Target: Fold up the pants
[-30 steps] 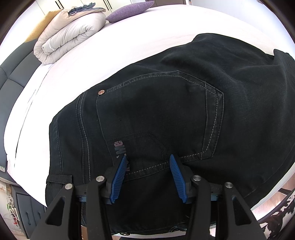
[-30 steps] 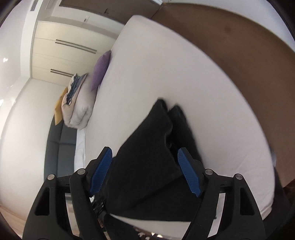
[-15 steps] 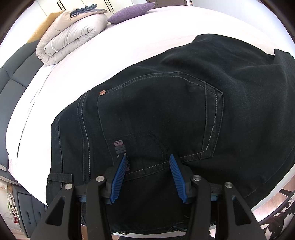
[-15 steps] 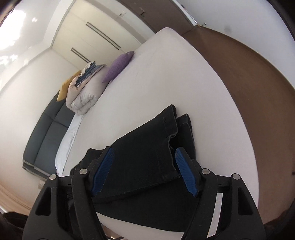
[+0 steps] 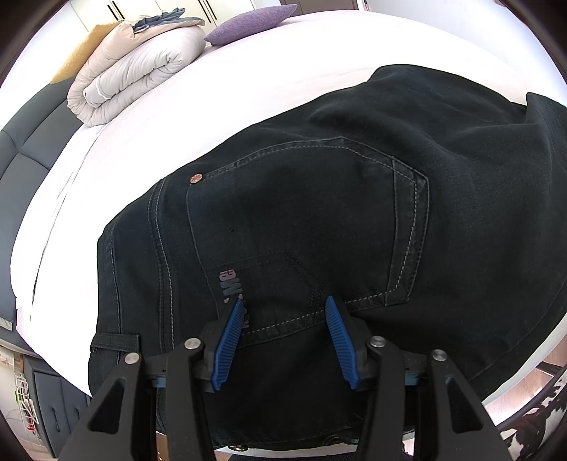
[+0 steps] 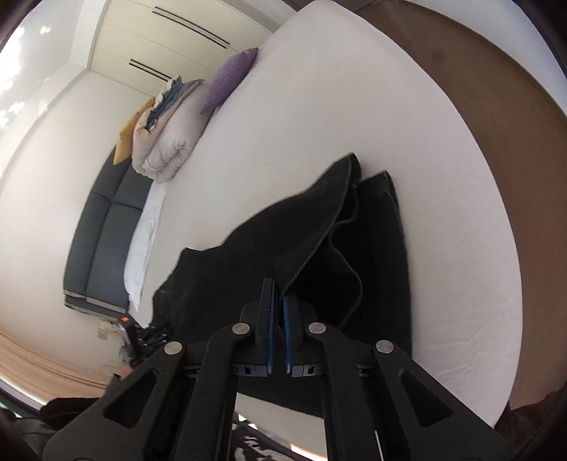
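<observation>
Two grippers worked over black pants (image 5: 301, 220) spread on a white bed (image 5: 276, 71). Nearest the left camera, the left gripper (image 5: 285, 312) hung over the seat of the pants with its blue pads (image 5: 228, 345) parted and nothing between them; whether the tips touched the cloth could not be told. Just beyond lay a back pocket (image 5: 304, 227) with pale stitching, a copper rivet (image 5: 195, 178) at its corner and a belt loop (image 5: 115, 342) near the bed's edge. In the right view, the right gripper (image 6: 278, 301) had its pads clenched on an edge of the pants (image 6: 319, 227), and that part of the cloth rose off the bed in a peak. Past it the two leg ends (image 6: 375, 198) lay side by side on the sheet. Farther off, at the head of the bed, sat a rolled duvet (image 5: 138, 71) with folded clothes (image 5: 166, 23) on top, a purple pillow (image 5: 251, 16) beside it, and a yellow cushion (image 6: 131, 133) at the far side. A dark headboard (image 6: 102, 237) stood behind, and white wardrobe doors (image 6: 184, 39) beyond.
</observation>
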{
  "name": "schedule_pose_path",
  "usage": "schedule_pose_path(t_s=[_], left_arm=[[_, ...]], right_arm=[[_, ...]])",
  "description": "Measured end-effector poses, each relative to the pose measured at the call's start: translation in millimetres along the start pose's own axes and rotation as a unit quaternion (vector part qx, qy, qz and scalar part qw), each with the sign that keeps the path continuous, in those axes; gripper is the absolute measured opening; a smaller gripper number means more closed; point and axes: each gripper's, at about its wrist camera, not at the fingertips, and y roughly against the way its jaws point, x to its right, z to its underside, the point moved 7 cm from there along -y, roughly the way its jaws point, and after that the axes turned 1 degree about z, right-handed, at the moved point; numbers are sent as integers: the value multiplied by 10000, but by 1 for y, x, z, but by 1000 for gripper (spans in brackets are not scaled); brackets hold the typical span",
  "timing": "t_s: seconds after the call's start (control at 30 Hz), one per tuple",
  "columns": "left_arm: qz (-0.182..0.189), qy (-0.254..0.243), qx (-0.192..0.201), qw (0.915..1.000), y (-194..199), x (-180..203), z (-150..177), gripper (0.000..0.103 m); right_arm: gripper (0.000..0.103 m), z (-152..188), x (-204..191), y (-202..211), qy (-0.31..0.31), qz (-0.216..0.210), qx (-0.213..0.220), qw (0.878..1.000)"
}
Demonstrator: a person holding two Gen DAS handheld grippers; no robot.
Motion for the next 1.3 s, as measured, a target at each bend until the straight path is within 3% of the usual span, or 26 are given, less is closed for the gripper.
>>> schedule_pose_path(t_s=[0.13,0.2,0.23,0.33,0.37,0.43,0.47,0.53,0.57,0.6,0.67,0.77,0.97,1.17,1.23,1.27,1.3], left_arm=[[-1,2,3,10000,0,0,0,52],[2,7,8,10000,0,0,-1,52],[2,8,13,10000,1,0,-1,52],[9,15,47,10000,1,-1,0,52],[9,17,53,10000,1,-2,0,52],[12,8,51,10000,1,-3,2,52],[16,1,49,10000,1,-3,2,52],[33,10,55,10000,1,-4,3,52],[26,10,59,10000,1,-5,4,52],[12,6,64,10000,1,-5,4,52],[-3,14,71,10000,1,-5,5,52],[-11,6,81,10000,1,-5,4,52],[-7,17,111,9999,1,-5,5,52],[-1,15,115,9999,2,-6,5,52],[5,20,117,9999,2,-6,5,52],[8,25,119,9999,2,-6,5,52],[12,25,124,9999,2,-6,5,52]], right_arm=[[2,-22,-36,43,-302,-352,338,9984],[2,-30,-32,60,-839,-442,555,9939],[2,-30,-21,67,-1163,-323,631,9907],[4,-13,18,70,-1439,615,599,9859],[4,-3,21,67,-1476,608,567,9855],[5,15,15,66,-1459,162,644,9871],[10,23,9,67,-1427,-88,794,9865],[38,40,1,65,-1426,-352,905,9850],[78,47,-1,59,-1553,-502,900,9825],[93,54,-1,54,-1737,-664,944,9780],[93,64,0,41,-1972,-902,996,9711],[89,75,3,22,-2100,-845,919,9697],[63,77,28,2,-2619,-600,901,9590],[61,61,36,-10,-2900,-496,1215,9480],[62,54,34,-13,-2818,-393,1240,9506],[58,50,33,-16,-2796,-360,1264,9511],[41,47,34,-17,-2791,-319,1283,9511]])
